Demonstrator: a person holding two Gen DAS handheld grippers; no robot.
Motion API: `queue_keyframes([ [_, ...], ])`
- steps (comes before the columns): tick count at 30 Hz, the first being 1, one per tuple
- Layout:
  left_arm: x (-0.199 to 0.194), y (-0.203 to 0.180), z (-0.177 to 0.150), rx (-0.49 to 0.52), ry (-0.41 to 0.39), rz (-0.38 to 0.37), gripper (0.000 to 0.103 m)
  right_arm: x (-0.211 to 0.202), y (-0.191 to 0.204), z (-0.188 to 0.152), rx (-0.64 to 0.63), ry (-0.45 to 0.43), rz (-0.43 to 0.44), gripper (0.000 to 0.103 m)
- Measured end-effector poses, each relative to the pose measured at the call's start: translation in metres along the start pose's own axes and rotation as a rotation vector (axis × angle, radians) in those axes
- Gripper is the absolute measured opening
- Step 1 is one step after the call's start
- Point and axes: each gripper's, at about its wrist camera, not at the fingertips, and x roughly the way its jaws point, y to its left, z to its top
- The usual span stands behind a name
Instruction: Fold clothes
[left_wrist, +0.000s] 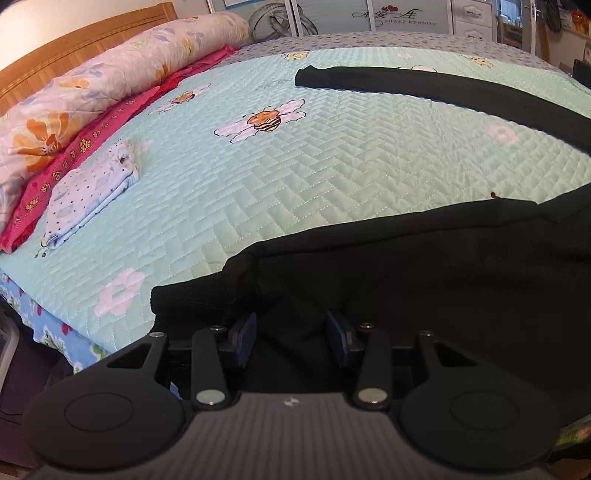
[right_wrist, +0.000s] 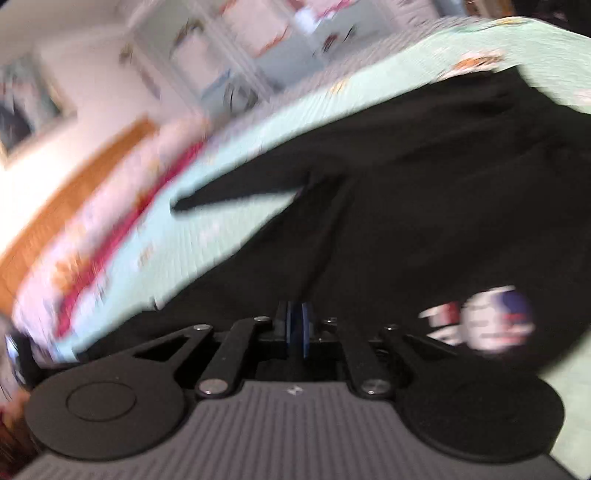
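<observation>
We are over the bed with its mint-green quilted bedspread, and the task's thing, a big black knit garment, lies spread across the near side of it, one long black sleeve trailing out flat toward the far edge. Our left gripper sits right at the garment's near hem, its blue-padded jaws standing apart with dark fabric bunched in the gap; the pads do not appear to press on it, so we read that side as not yet gripping. Our right gripper is in a heavily blurred view, jaws brought almost together; whether a thin fold of the black cloth is pinched between the pads we cannot tell, because black on black hides it. A round white-and-blue printed patch on the garment shows just right of those jaws. We judge this cloth soft, limp and fairly light: it will sag and drape the moment we lift it, and the quilted surface should let it slide. It carries no fragile part that we can see. Best hold, we reckon, is at hems, seams or cuffs, where doubled fabric gives the pads something thicker to bite, both hands well apart to keep the edge taut. Off to the left, a folded pale-blue dotted garment rests beside a pink patterned cloth and a rolled floral quilt.
</observation>
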Motion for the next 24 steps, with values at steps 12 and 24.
queue_keyframes([
  [12,-0.001,-0.006,0.002,0.030,0.012,0.026,0.045,-0.056,-0.045,-0.009,0.097,-0.172,-0.143,0.021],
  [24,-0.002,-0.013,0.005,0.042,0.026,0.058,0.045,-0.048,-0.076,-0.005,0.119,-0.154,-0.185,0.019],
])
